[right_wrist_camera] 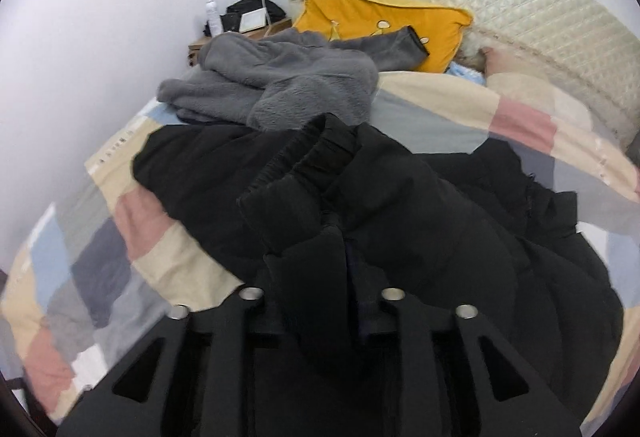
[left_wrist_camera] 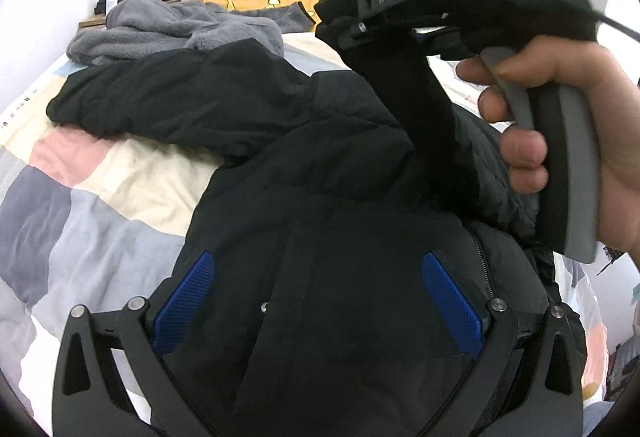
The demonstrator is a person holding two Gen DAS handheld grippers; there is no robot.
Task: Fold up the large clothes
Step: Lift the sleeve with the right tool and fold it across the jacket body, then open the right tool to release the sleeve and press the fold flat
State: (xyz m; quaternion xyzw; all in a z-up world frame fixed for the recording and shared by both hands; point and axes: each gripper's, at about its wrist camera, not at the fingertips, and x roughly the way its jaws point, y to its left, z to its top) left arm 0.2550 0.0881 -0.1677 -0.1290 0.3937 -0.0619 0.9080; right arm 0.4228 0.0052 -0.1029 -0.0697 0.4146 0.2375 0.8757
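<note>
A large black puffer jacket [left_wrist_camera: 320, 165] lies on the patchwork quilt [left_wrist_camera: 100, 177], one sleeve stretched out to the left. My left gripper [left_wrist_camera: 320, 297] is open just above the jacket's body, its blue pads [left_wrist_camera: 186, 301] wide apart. My right gripper [left_wrist_camera: 344, 25], seen in the left wrist view held by a hand, is shut on a strip of the jacket's black fabric [left_wrist_camera: 424, 105] and holds it up. In the right wrist view the jacket [right_wrist_camera: 400, 217] bunches between the closed fingers of that gripper [right_wrist_camera: 320, 301], with an elastic cuff [right_wrist_camera: 308, 157] ahead.
A grey fleece garment [right_wrist_camera: 280, 85] lies crumpled beyond the jacket. A yellow pillow [right_wrist_camera: 380, 25] leans on the cream quilted headboard [right_wrist_camera: 500, 5]. A bedside table [right_wrist_camera: 240, 25] with a bottle and dark items stands by the white wall at the left.
</note>
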